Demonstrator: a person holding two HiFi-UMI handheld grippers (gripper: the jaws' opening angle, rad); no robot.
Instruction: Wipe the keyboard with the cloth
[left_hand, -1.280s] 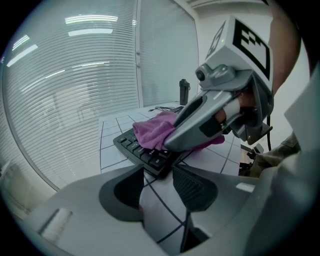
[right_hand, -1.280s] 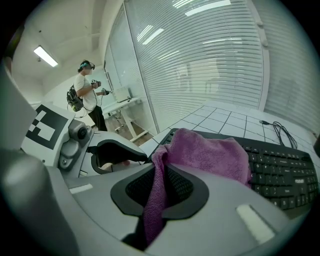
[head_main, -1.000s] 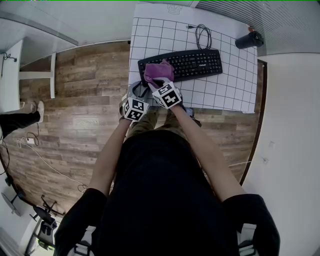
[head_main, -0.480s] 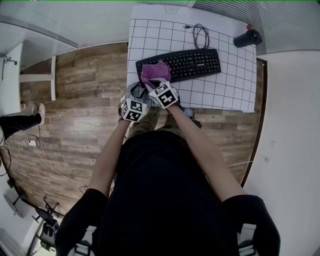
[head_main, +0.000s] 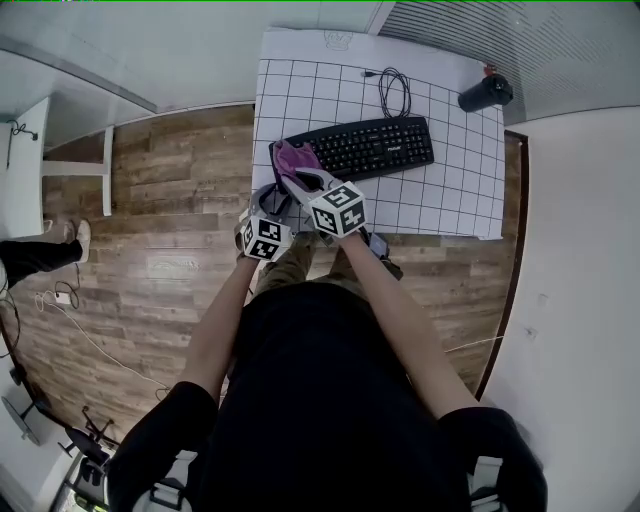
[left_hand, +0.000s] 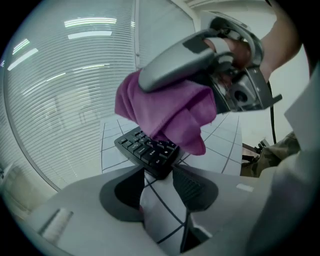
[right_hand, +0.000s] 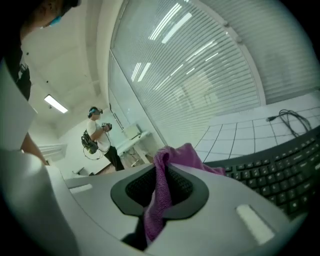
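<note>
One cloth clamped in right gripper, over keyboard left end.

I read this as an office or lab-type room set up for recording, not a home. In the head view a white table with a gridded top fills the upper middle, carrying a black keyboard and a coiled cable. Wood-plank floor covers the left, with another white desk at the left edge. Slatted blinds run across the upper right. In the right gripper view, at the left, a second person stands wearing what looks like a backpack rig, under ceiling strip lights.
</note>
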